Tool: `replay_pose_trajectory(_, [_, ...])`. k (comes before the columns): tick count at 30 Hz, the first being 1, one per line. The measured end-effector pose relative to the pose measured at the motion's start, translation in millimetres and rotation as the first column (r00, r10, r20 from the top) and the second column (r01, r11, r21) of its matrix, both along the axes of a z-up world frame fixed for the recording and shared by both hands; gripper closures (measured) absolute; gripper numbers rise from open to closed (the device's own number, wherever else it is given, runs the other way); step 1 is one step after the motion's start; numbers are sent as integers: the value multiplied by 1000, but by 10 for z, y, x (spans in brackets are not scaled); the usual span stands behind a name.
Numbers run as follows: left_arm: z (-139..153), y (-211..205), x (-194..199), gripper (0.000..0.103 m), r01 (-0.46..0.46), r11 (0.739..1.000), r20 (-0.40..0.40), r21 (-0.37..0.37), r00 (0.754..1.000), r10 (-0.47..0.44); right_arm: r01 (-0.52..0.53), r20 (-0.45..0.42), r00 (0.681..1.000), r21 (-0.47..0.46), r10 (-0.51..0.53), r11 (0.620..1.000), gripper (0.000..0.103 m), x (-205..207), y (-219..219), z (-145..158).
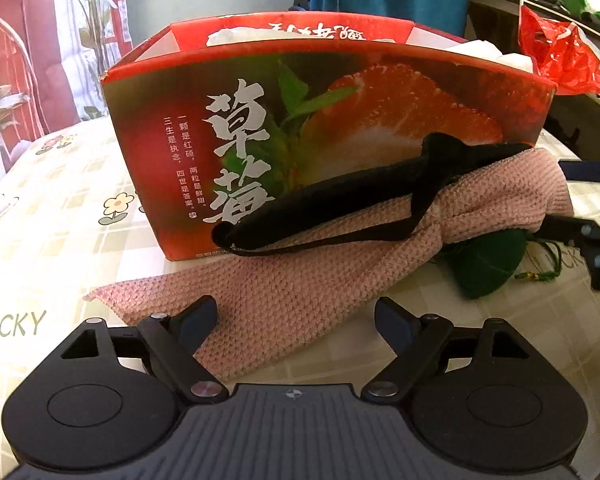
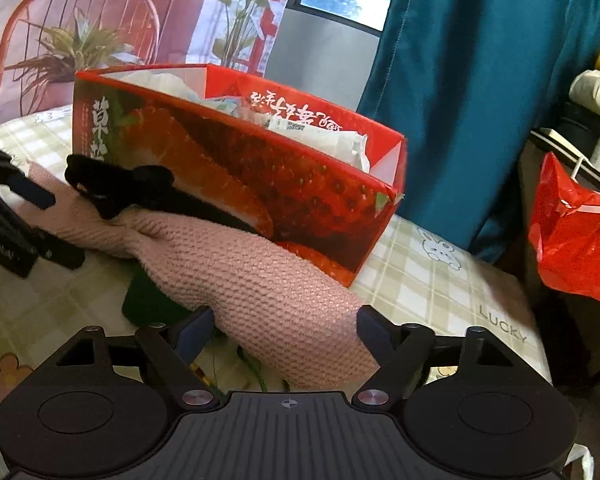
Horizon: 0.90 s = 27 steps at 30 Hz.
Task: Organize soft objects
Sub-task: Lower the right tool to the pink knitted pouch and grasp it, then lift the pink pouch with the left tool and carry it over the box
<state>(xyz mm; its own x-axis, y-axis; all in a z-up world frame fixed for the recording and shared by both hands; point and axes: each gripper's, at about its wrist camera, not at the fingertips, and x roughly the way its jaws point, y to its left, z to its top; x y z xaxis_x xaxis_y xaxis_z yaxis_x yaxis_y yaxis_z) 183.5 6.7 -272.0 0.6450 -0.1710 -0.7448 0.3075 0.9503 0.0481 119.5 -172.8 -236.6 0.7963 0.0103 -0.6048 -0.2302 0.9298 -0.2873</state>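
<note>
My left gripper [image 1: 296,322] is nearest in its own view, fingers spread wide with nothing between them, poised over the near end of the pink knitted cloth [image 1: 300,276]. My right gripper [image 2: 286,330] has its fingers apart too, straddling the cloth's other end [image 2: 260,280]; the cloth sits between the pads, but I cannot tell whether either pad touches it yet. I judge I have one hand at each end because a limp knit sags if lifted from one point.

The cloth lies on the checked tablecloth [image 1: 60,216], stretched along the foot of the strawberry box [image 1: 260,140] and pressed against the box's front wall. Its long axis runs parallel to that wall, from my left hand's side across to my right's, the left end spread flat, the rest bunched into a thick roll.

On top lies a black strapped pad [image 1: 340,196], perhaps a sleep mask, its length following the cloth's and leaning on the box wall; its strap trails over the knit. It will likely slide off if I lift unevenly. A dark green pouch [image 1: 484,264] with a corded tassel is tucked partly under the cloth.

The box is open-topped with white wrapped items already inside, so I take it as the destination. A red plastic bag [image 2: 572,236] hangs off past the table's edge.
</note>
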Motion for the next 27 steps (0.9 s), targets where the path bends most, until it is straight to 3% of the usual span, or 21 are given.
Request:
replay_pose_trajectory(6, [-25,-18,31,16,-14,1000,6,15,1000,14,87,-41,996,188,-80,978,68,36,-56,101])
replay_pose_trajectory(11, [-30,-63,21,19,-27,999,12,29,1000,26,100,-52,995,234,-90,967,80,20,-40,126])
replay_pose_trajectory(13, [-15,-66,19,28,-40,999,16,26,999,40,106,-52,994,236,-97,966,79,38,-39,137])
replay_pose_trajectory(15, [11,-53,26,47,-52,999,20,17,998,52,105,-49,994,223,-97,969,77,56,-24,136])
replay_pose_trajectory(16, [27,-39,10,52,-56,998,19,15,998,56,104,-46,994,215,-96,971,77,53,-16,130])
replay_pose_trajectory(18, [59,-17,6,74,-63,998,8,-5,998,63,99,-47,995,213,-91,972,78,65,-7,122])
replay_pose_trajectory(20, [86,34,6,83,-79,996,-13,-45,997,79,101,-53,994,231,-91,968,83,73,-17,122])
replay_pose_trajectory(22, [107,80,-22,85,-112,991,-22,-78,994,111,102,-54,994,259,-91,960,96,56,-31,145])
replay_pose_trajectory(27, [205,187,-199,87,-186,971,-18,-151,982,186,80,-40,997,336,-71,938,97,-56,-34,246])
